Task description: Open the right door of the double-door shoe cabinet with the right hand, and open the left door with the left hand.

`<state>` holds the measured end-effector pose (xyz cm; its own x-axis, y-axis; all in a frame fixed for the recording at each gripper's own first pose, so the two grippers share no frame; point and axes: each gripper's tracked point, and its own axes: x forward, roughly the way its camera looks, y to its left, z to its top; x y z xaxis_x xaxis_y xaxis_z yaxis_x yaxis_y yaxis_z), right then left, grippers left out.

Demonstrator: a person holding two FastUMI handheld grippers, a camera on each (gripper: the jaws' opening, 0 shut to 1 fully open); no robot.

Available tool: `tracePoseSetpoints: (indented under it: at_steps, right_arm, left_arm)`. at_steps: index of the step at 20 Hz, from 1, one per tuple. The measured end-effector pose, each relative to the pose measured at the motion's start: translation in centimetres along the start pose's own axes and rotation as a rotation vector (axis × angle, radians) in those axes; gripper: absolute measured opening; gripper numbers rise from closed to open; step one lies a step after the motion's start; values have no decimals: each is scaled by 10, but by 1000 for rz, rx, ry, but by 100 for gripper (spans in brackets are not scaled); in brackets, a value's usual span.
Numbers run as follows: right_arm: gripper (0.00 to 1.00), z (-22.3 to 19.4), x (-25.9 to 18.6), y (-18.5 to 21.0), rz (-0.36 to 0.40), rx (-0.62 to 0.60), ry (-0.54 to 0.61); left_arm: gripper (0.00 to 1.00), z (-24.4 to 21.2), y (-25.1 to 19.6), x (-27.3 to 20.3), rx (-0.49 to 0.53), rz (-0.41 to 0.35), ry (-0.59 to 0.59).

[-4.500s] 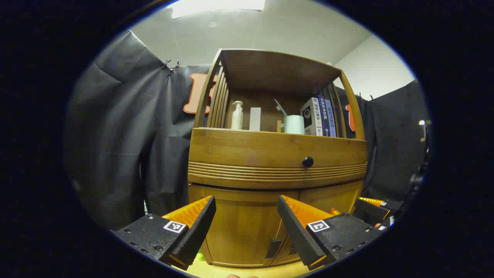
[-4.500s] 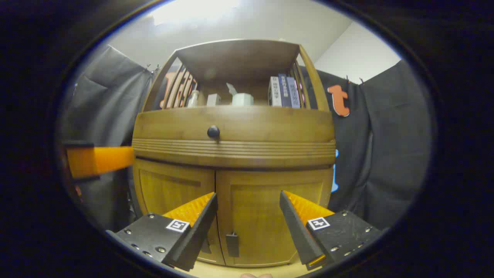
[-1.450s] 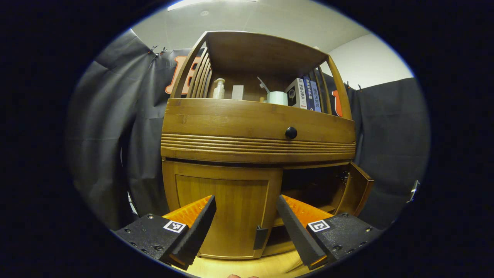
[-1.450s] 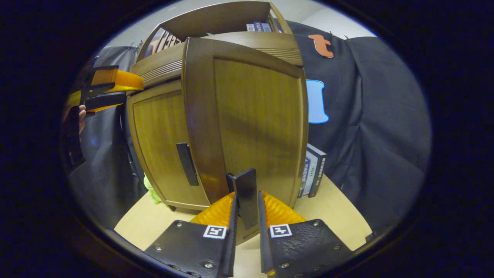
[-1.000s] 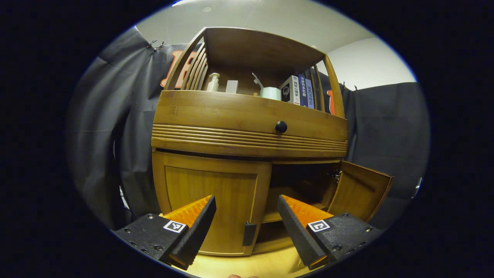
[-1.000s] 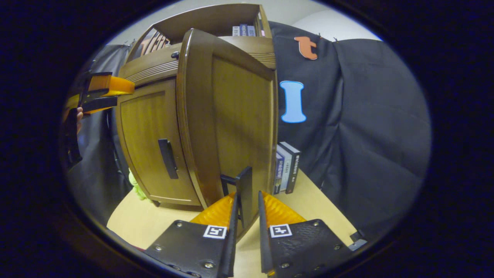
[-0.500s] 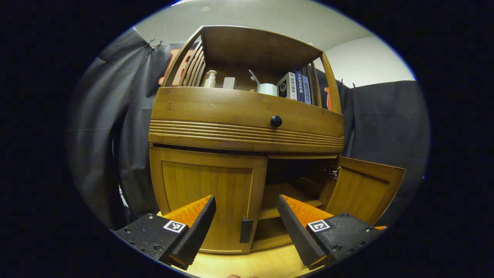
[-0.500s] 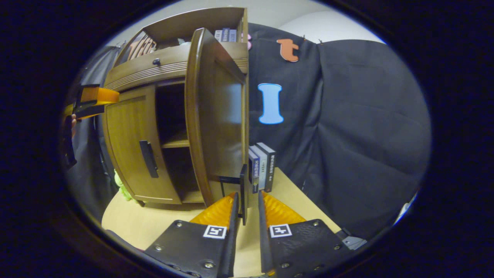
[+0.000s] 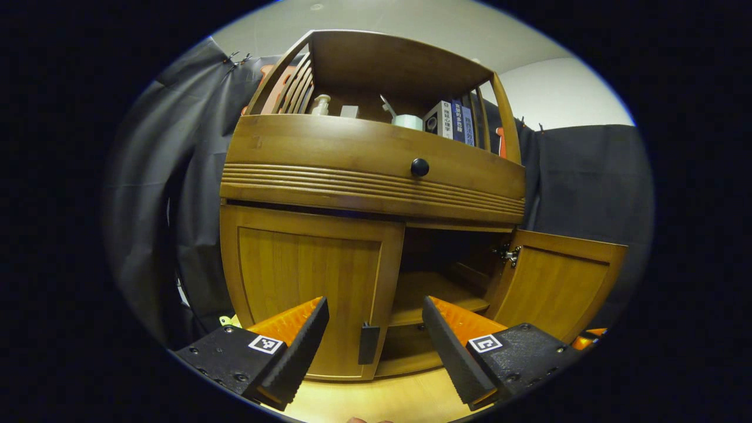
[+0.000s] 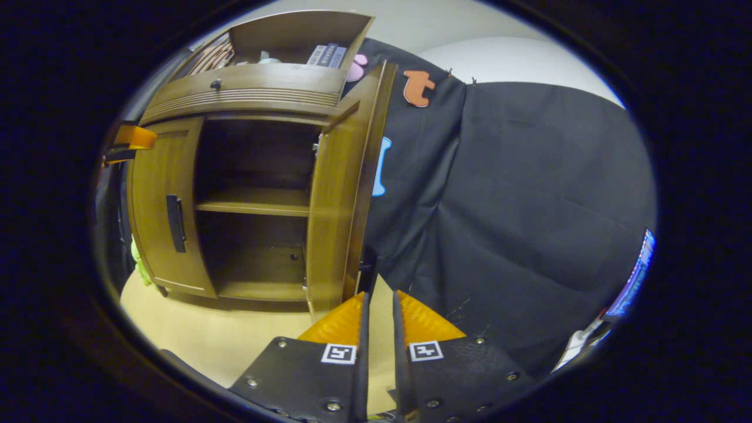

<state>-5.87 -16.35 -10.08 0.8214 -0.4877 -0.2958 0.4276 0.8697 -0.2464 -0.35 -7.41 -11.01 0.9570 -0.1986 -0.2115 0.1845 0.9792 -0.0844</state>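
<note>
Left hand-held gripper (image 9: 375,302) spread before left door (image 9: 305,276); right hand-held gripper (image 10: 378,296) at open right door (image 10: 332,194), hold unclear.

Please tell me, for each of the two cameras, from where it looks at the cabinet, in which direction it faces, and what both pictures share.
Left gripper view: rides the open left gripper, low before the cabinet, facing the shut left door and its handle; its own two fingers show.
Right gripper view: rides the right gripper, off the cabinet's right side, facing along the opened right door; its fingers stand nearly together at the door's edge.
Shared: left door, right door, inner shelf, drawer knob.
</note>
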Motion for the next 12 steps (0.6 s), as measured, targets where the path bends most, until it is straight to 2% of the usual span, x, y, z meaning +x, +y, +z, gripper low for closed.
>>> tracePoseSetpoints:
  at_steps: [3, 5, 7, 9, 11, 12]
  right_arm:
    - [19, 11, 0, 3, -6, 15, -23]
    - [28, 19, -1, 2, -5, 27, -39]
    - [30, 31, -5, -2, -14, 38, -58]
    - [51, 51, -17, -6, -25, 51, -100]
    - [61, 70, -23, -9, -35, 55, -139]
    - [75, 78, -28, -9, -36, 55, -153]
  left_arm:
    - [99, -9, 6, 7, 2, 4, 4]
    - [99, -18, 11, 13, 15, 11, 2]
    - [99, -32, 19, 20, 27, 23, 14]
    - [98, -48, 24, 28, 32, 35, 39]
    - [99, -63, 26, 39, 33, 33, 62]
    - [99, -70, 27, 45, 35, 31, 70]
